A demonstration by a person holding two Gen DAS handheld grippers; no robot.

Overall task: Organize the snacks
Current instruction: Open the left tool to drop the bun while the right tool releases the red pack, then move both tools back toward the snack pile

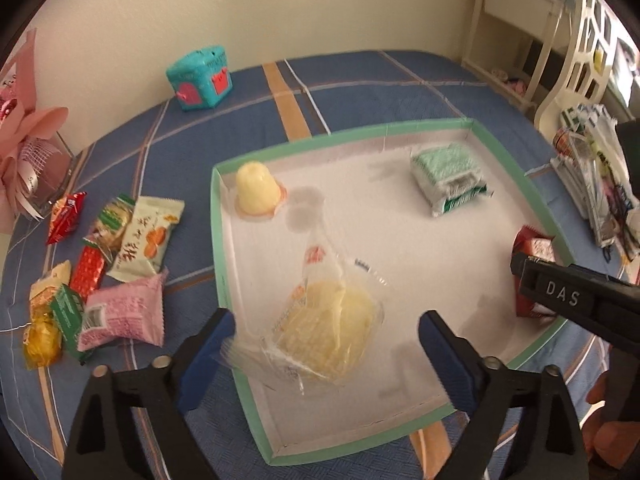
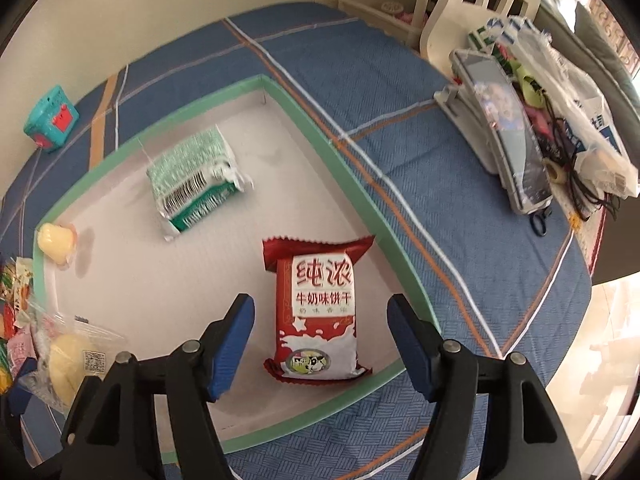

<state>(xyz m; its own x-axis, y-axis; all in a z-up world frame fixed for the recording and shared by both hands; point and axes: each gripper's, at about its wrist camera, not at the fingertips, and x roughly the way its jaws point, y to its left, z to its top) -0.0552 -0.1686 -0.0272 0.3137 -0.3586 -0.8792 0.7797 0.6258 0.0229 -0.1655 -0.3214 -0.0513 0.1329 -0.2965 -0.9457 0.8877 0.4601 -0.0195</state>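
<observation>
Shallow white cardboard tray with green rim (image 1: 218, 240) on blue plaid tabletop (image 1: 380, 84).

Inside tray:
- yellow jelly cup (image 1: 256, 194), far left corner
- green-white packet (image 1: 448, 176)
- red-white biscuit packet (image 2: 316, 312)
- clear-wrapped yellow cake (image 1: 324, 332)

Left tongs (image 1: 326, 344) released, astride cake. Right tongs (image 2: 320, 336) released, astride biscuit packet. Loose snack pile (image 1: 100, 264) outside tray, left.

Both grippers are alike: black plastic arms with triangular cut-outs, a pair of round silver rivets on each arm, and blue pads lining the fingers. The left gripper (image 1: 326, 346) shows this plainly; so does the right gripper (image 2: 320, 344), whose black side (at 3 o'clock in the left view) bears raised letters "DAS".
</observation>
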